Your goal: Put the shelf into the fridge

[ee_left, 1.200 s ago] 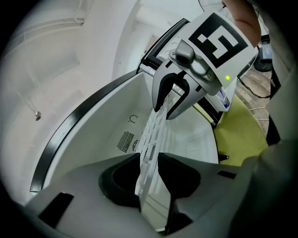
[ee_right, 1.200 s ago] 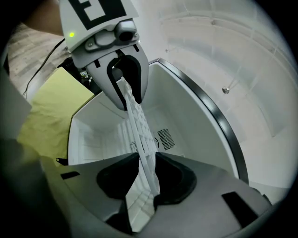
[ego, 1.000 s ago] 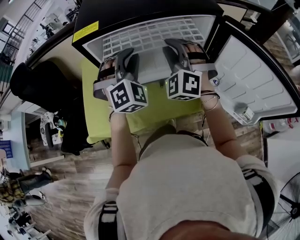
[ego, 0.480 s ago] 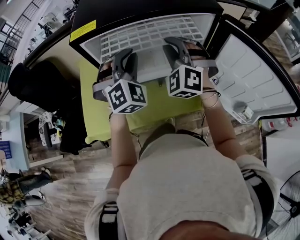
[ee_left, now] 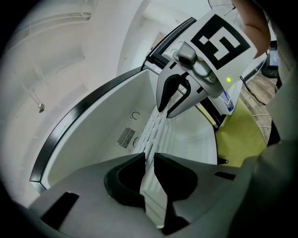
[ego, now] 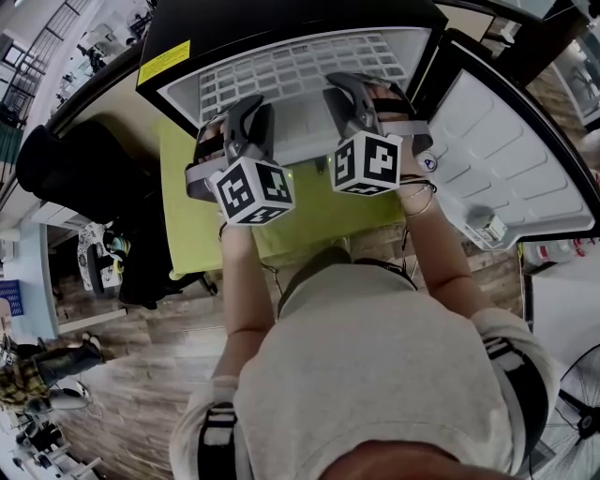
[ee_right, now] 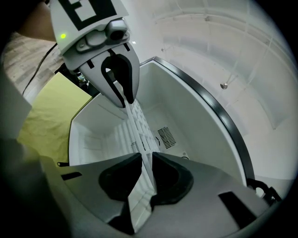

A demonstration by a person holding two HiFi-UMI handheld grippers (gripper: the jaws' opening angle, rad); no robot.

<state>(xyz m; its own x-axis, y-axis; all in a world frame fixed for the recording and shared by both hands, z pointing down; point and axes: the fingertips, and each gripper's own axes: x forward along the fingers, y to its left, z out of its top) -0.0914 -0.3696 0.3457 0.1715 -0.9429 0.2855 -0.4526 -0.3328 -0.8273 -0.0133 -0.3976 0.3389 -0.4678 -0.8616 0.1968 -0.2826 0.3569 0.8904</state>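
Tongs first: the left tongs [ee_left: 150, 158] and the right tongs [ee_right: 145, 160] have both just been closing, and each now stands narrow with its pads pressed on the front edge of the shelf [ego: 298, 73]. Each gripper view shows the white strip running up between the jaws. The left pair seems to have eased back a touch after biting. Nothing else has changed from a second ago. Both hands sit at the same spot in the upper centre of the head view, and the shelf lies as it did.

Around them, the fridge [ego: 281, 19] fills the top of the head view, black outside and white within. Its door [ego: 511, 159] is swung wide to the upper right. A yellow-green cloth [ego: 192, 234] lies in front of the fridge, left of centre.

The shelf's grid already reaches well back into the cavity, while its solid front edge sits at the mouth, between the two pairs of tongs. It looks level from above, though neither gripper view shows whether its sides sit on the wall ledges.

My reading is that the fresh two-point grip readies a last push or a small levelling. The insertion looks nearly done rather than just begun.
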